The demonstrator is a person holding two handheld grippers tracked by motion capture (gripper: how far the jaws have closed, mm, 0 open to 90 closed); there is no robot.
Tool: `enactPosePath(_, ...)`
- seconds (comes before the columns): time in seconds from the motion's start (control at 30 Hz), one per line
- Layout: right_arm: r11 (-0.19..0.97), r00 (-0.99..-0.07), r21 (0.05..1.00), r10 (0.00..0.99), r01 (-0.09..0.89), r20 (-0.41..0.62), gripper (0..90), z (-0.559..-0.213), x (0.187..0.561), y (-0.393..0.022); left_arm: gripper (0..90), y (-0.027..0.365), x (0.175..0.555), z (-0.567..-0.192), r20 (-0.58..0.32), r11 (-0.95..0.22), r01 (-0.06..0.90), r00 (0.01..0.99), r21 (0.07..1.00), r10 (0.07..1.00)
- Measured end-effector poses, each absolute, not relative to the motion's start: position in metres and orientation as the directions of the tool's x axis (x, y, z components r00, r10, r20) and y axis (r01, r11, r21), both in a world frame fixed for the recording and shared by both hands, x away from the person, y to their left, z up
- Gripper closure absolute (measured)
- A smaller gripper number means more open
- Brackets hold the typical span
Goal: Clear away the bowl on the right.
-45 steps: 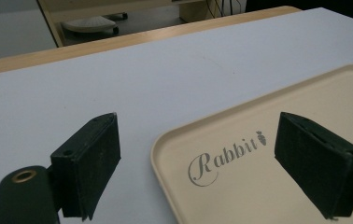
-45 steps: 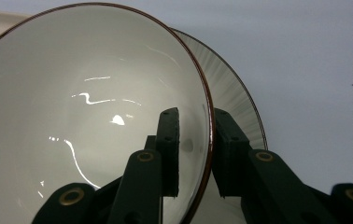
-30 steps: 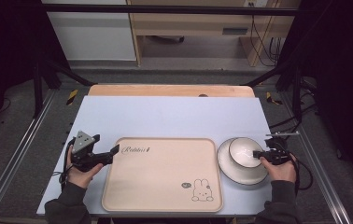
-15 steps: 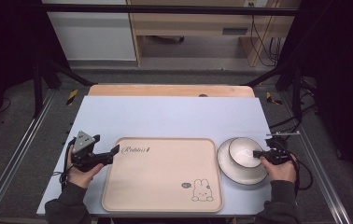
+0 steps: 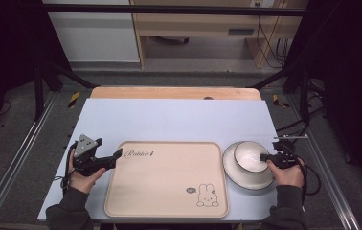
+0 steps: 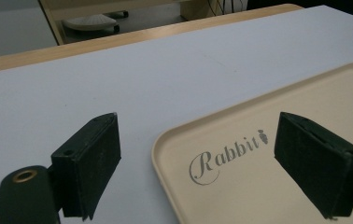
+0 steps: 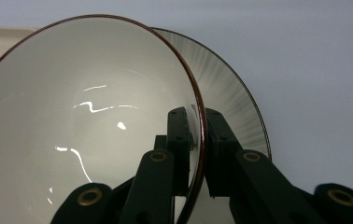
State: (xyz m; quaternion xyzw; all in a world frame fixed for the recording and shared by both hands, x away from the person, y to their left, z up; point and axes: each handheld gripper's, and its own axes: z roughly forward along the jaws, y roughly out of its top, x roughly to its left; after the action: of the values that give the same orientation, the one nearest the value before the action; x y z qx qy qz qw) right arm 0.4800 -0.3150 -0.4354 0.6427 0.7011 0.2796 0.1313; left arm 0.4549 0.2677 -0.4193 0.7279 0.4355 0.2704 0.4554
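Right gripper (image 7: 198, 140): its jaws have just been closing and now pinch the rim of the bowl (image 5: 251, 155), one inside, one outside.
Bowl: sits on a plate (image 5: 239, 178), just right of the tray (image 5: 169, 191) on the bench (image 5: 179, 117).
Left gripper (image 5: 118, 154): jaws spread, empty, at the tray's near-left corner.
Meaning: the bowl looks ready to lift, likely onto the tray.

The white bowl (image 5: 250, 155), glossy inside with a thin dark-red rim, sits upright on a larger white plate (image 5: 246, 178) with a dark edge and fine radial lines. Both lie at the right side of the pale blue worktop (image 5: 179, 120), just beside the beige tray (image 5: 169, 191).
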Motion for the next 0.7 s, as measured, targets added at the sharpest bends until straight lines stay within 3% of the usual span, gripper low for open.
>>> enactPosePath(0.7, 0.054, -0.152, 0.583, 0.981, 0.811, 0.121, 82.5, -0.422, 0.475, -0.304, 14.3, 0.268, 0.454, -0.417, -0.009, -0.196, 0.383, 0.472, 0.903, 0.882)
